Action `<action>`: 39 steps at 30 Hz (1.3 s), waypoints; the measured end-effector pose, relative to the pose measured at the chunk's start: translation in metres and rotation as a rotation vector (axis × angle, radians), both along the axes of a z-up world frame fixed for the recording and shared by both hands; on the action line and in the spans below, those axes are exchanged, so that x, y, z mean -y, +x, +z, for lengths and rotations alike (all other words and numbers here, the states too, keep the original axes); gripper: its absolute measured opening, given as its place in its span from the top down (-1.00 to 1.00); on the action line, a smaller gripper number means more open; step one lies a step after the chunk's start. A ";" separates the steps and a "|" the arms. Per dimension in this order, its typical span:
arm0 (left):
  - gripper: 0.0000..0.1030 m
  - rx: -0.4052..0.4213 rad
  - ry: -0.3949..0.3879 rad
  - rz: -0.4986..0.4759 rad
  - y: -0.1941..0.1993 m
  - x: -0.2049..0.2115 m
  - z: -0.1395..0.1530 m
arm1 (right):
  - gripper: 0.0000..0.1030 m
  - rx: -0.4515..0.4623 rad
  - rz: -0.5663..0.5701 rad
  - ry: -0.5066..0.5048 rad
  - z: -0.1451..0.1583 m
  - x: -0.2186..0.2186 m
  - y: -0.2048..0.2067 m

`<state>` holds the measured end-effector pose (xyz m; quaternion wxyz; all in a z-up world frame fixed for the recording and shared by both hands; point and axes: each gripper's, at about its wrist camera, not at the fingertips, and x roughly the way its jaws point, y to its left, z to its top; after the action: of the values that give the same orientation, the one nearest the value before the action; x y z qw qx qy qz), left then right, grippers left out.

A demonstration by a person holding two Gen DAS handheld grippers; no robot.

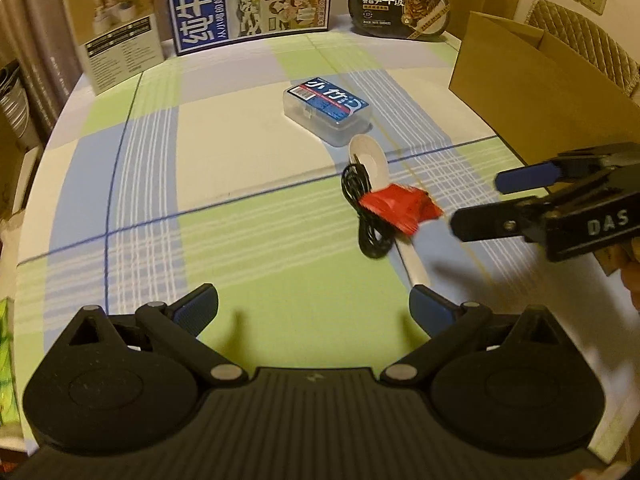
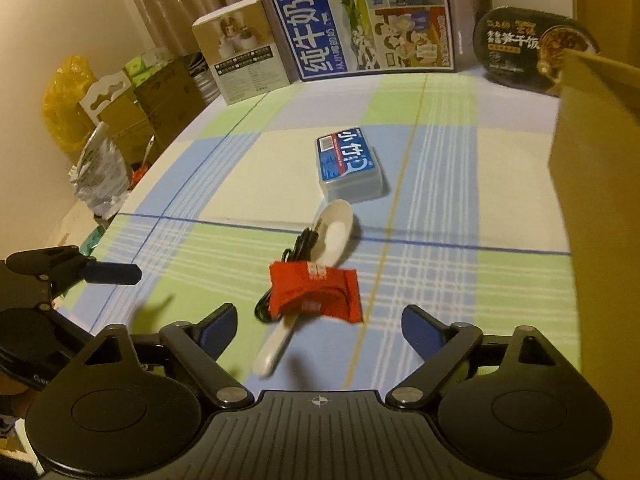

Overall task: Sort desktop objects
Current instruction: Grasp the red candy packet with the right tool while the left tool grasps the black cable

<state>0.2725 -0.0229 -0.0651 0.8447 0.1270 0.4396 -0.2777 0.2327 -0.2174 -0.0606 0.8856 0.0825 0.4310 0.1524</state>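
Since the left tool (image 1: 314,306) gaped wide and empty by the white spoon (image 1: 382,196), whose handle lay under a red packet (image 1: 400,206) and black cable (image 1: 362,216) mid-bench, any grab risked dragging all three. From the right wrist, the right tool (image 2: 318,326) hovered wide open over that packet (image 2: 316,292), so a closing pinch could've snagged the spoon (image 2: 332,236) too.

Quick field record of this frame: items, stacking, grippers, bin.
surface: checked tablecloth
items: clear case, white spoon, black cable, red packet
stacking: packet lies on spoon and cable; case apart
left gripper: open, empty
right gripper: open, empty, packet just ahead
bin: cardboard box, at right
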 end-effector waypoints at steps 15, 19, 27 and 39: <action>-0.94 0.055 -0.034 -0.074 0.021 0.008 -0.021 | -0.51 0.000 0.010 -0.025 -0.032 -0.012 0.034; -0.94 0.054 -0.032 -0.072 0.021 0.007 -0.026 | -0.19 0.022 0.024 -0.067 -0.033 -0.019 0.032; -0.94 0.065 -0.055 -0.068 0.020 0.007 -0.026 | 0.19 0.042 0.037 -0.063 -0.027 -0.018 0.028; -0.47 0.050 -0.159 -0.044 0.031 0.035 -0.028 | 0.26 0.085 -0.051 -0.186 -0.025 0.010 0.006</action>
<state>0.3039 -0.0575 -0.0935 0.8566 0.0761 0.3921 -0.3267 0.2391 -0.2278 -0.0852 0.9105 0.0040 0.4029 0.0925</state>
